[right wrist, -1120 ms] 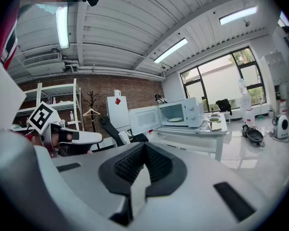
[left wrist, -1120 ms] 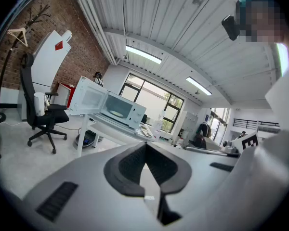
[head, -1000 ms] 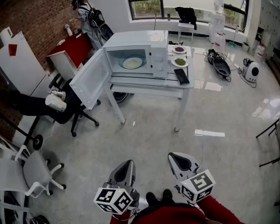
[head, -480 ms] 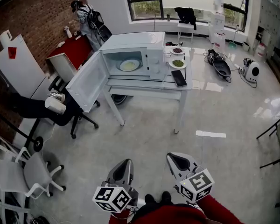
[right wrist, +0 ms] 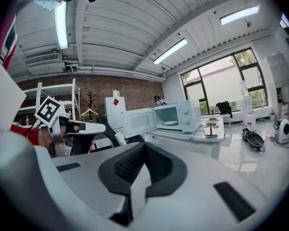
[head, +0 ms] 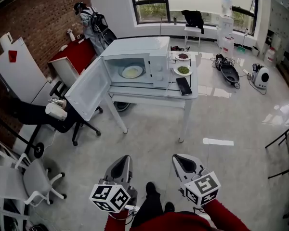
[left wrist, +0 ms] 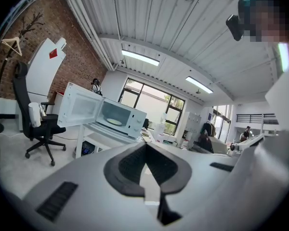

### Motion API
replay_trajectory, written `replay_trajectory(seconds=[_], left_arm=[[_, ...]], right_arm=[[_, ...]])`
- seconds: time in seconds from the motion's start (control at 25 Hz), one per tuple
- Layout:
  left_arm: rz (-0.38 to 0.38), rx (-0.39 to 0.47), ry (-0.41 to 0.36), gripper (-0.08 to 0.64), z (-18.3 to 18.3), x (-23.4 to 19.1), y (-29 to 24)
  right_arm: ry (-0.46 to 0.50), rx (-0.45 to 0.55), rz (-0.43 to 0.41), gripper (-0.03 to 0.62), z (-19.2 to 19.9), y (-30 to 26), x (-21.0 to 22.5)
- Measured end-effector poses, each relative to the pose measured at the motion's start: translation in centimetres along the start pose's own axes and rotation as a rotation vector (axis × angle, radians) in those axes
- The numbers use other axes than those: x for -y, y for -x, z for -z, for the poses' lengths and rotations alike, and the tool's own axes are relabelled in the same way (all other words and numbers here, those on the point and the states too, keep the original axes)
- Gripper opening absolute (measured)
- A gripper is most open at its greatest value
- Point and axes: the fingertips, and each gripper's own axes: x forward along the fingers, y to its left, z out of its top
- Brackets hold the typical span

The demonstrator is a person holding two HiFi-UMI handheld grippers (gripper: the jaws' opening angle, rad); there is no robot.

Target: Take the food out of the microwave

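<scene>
1. Head view. Compared with the earlier frame, one foot has stepped forward and the bench shows slightly nearer. The left claw and right claw hang side by side low in frame, well apart from the bench. The microwave stands on the bench with its door swung fully open to the left. The plate of food lies inside the cavity. Two small dishes and a phone lie on the bench to the right of the microwave.
2. Left gripper view. The jaws are together with nothing between them. The microwave shows far ahead, to the left of the jaw line.
3. Right gripper view. The jaws are together and empty. The microwave and the open door show ahead at a distance.
4. Step in hand: approach. Judged procedure:
   - Close in square to the cavity.
   - Keep clear of the door edge.
   - Part the jaws before entering.
   - Grip the plate rim and draw it out level so that the food does not slide.
</scene>
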Motion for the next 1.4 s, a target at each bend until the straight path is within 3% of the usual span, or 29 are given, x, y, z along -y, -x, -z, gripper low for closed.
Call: replay_trajectory(seconds=[0.28,0.88,1.4], left_arm=[[0.020,-0.017,-0.006,0.008,-0.8,-3.1,-5.0],[0.065,-0.059,0.026,0.008,-6.0,-14.0,-18.2],[0.098,-0.109,0.047,0.008,-6.7,-18.9,-25.1]], right_arm=[[-0.021,0.004,0.032,0.011,-0.8,-4.7,2.6],[-0.046,-0.049,0.028,0.011,-4.4,-22.8,5.7],[-0.070,-0.102,0.067,0.011,-5.5,-30.4,7.8]])
